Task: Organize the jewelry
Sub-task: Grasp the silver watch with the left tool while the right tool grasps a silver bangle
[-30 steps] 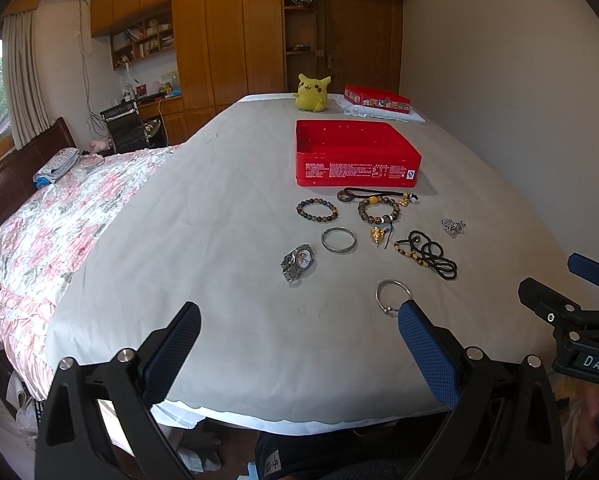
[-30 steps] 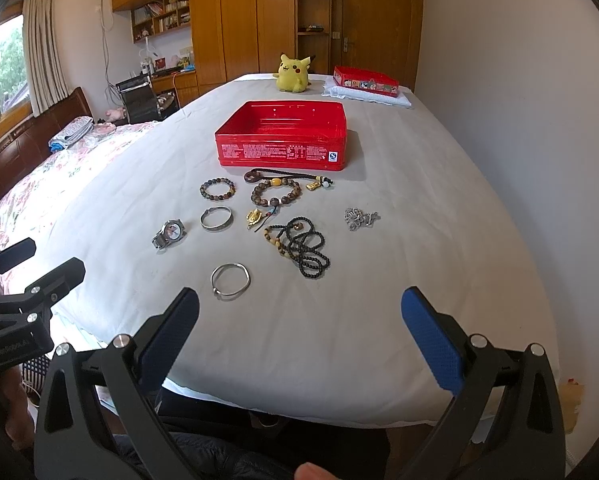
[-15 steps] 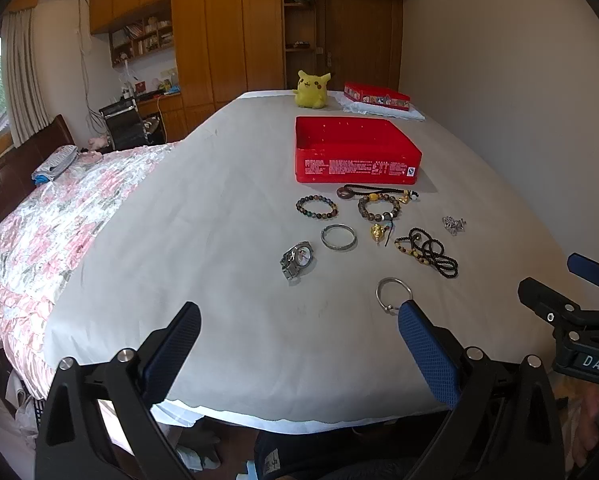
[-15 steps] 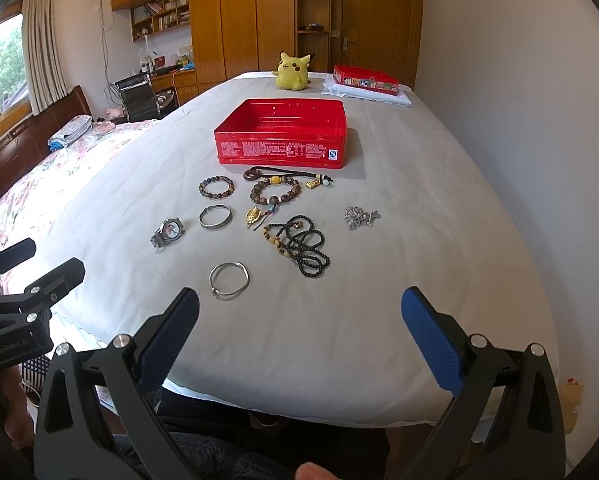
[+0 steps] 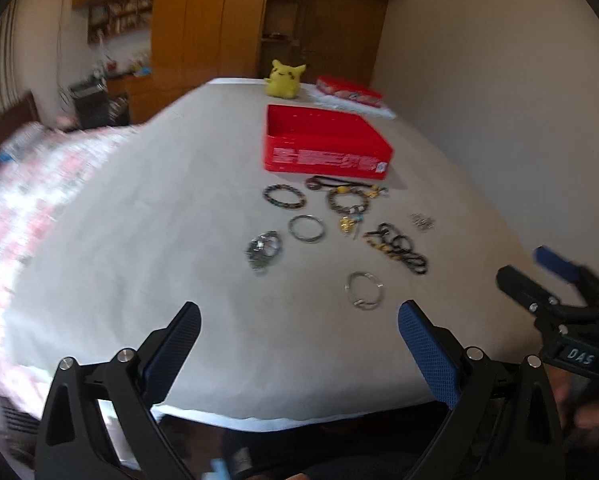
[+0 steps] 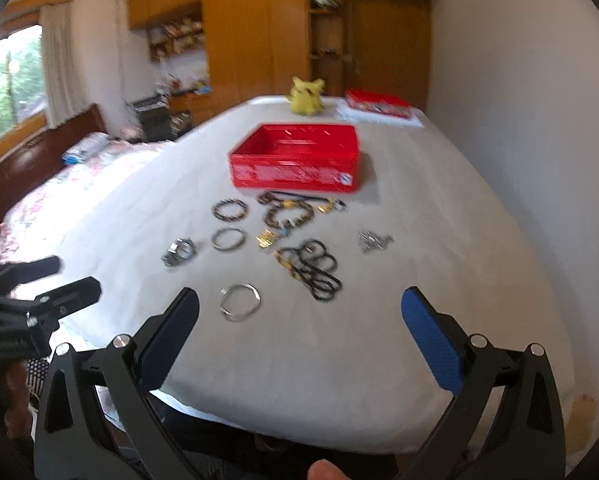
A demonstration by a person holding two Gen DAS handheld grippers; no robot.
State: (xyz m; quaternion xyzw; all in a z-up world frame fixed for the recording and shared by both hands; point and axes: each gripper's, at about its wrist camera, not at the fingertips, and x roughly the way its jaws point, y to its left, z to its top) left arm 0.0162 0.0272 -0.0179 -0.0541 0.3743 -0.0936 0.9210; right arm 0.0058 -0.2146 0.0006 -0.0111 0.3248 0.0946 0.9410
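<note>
**Both tongs wide and empty at the near edge of the bed**

Your left tongs [image 5: 299, 328] stand spread wide with nothing between the blue pads, held above the near edge of the white-covered bed [image 5: 139, 240]. Your right tongs [image 6: 299, 316] are spread just as wide and also hold nothing; they show at the right edge of the left view, well apart from the jewelry.

The jewelry lies loose on the sheet between you and the open red box [image 5: 325, 148]. Nearest you is a silver bangle [image 5: 364, 290], just beyond the tip of your left tongs' right pad. Farther out sit a wristwatch [image 5: 263, 249] and a second silver bangle [image 5: 306, 228], side by side. To their right lies a black cord necklace [image 5: 399, 246] with amber beads, and beyond it a small silver chain piece [image 5: 421, 221]. Close to the box front are two beaded bracelets [image 5: 284, 196] and a gold charm [image 5: 349, 224].

A yellow plush toy [image 5: 285, 80] stands behind the box. Both views are blurred.
</note>
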